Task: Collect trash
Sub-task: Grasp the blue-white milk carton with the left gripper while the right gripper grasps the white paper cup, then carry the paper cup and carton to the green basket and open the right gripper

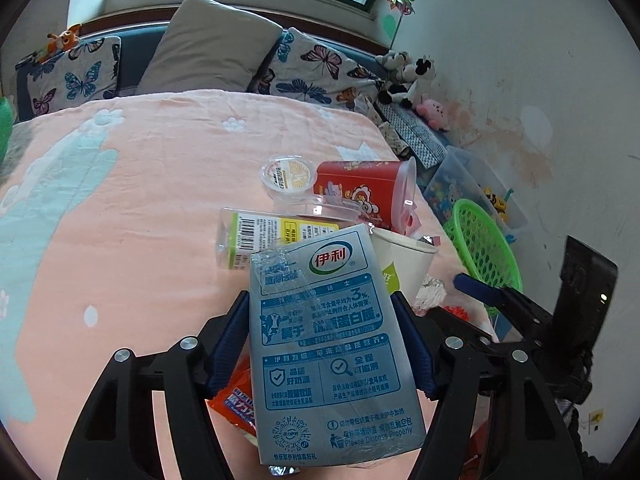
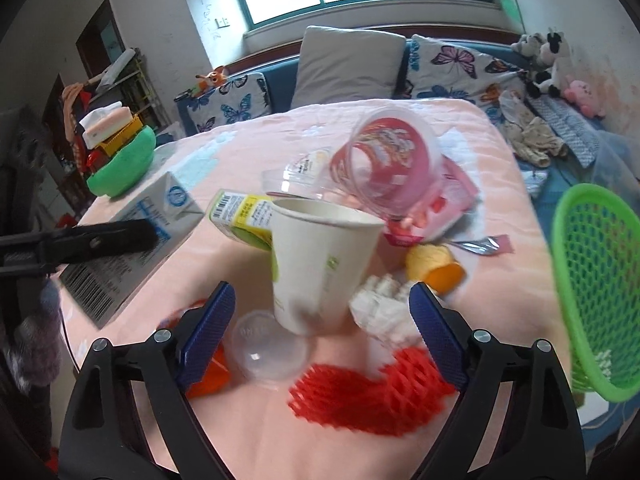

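The milk carton (image 1: 324, 344) is clamped between the jaws of the left gripper (image 1: 320, 344) and held above the bed's (image 1: 120, 208) right edge; a carry to the green basket (image 1: 480, 248) beside that edge is judged next. The right gripper (image 2: 320, 320) is spread wide, empty, with the paper cup (image 2: 320, 264) between its fingers, untouched.

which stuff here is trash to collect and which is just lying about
Job: milk carton held by left gripper; paper cup; red tub; red foam net; green basket; right gripper open.

Lying about: grey pillow; plush cow.
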A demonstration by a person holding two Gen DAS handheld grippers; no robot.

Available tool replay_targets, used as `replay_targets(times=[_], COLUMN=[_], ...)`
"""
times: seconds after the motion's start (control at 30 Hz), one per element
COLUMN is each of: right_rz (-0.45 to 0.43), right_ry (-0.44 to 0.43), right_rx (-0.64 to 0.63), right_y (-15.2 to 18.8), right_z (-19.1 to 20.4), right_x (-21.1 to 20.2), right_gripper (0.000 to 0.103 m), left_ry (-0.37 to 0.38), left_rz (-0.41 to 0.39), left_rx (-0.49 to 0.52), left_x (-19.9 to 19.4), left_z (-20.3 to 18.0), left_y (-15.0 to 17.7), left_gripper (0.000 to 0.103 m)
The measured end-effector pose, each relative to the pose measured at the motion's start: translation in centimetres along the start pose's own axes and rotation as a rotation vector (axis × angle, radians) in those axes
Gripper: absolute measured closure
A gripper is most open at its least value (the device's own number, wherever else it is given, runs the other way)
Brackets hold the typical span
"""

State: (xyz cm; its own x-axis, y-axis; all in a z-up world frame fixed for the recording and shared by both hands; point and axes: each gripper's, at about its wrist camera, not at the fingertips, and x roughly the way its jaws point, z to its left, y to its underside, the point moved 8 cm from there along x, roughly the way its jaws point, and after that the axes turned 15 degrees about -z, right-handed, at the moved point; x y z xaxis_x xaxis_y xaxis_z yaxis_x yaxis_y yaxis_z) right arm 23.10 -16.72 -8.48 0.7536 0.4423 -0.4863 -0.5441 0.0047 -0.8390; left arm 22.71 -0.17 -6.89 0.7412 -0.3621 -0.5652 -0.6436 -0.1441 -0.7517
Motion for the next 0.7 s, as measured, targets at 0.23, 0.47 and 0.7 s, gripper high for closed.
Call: replay_targets(times=[0.23,0.47,0.7], right_rz=[0.048,0.085,0.026], right_ry=[0.003,-0.027,-0.051], right_rx=[0.019,0.102,0.111], right_y=[-0.1,0.1,-1.1], right_z=[0.2,-0.4,-0.4], right_x=[3.9,6.1,4.0], right_gripper=[0.021,0.035,0.036], left_ry=[-0.003,-0.006,-0.005], left_rz=[-0.021,-0.024,-0.026], left_rx=[0.004,0.001,0.012], left_x=[-1.2,-1.1,-1.2], left_z=[0.8,1.2,0.7], left_y=[0.2,0.3,0.2], left_gripper=[0.036,0.036,0.036])
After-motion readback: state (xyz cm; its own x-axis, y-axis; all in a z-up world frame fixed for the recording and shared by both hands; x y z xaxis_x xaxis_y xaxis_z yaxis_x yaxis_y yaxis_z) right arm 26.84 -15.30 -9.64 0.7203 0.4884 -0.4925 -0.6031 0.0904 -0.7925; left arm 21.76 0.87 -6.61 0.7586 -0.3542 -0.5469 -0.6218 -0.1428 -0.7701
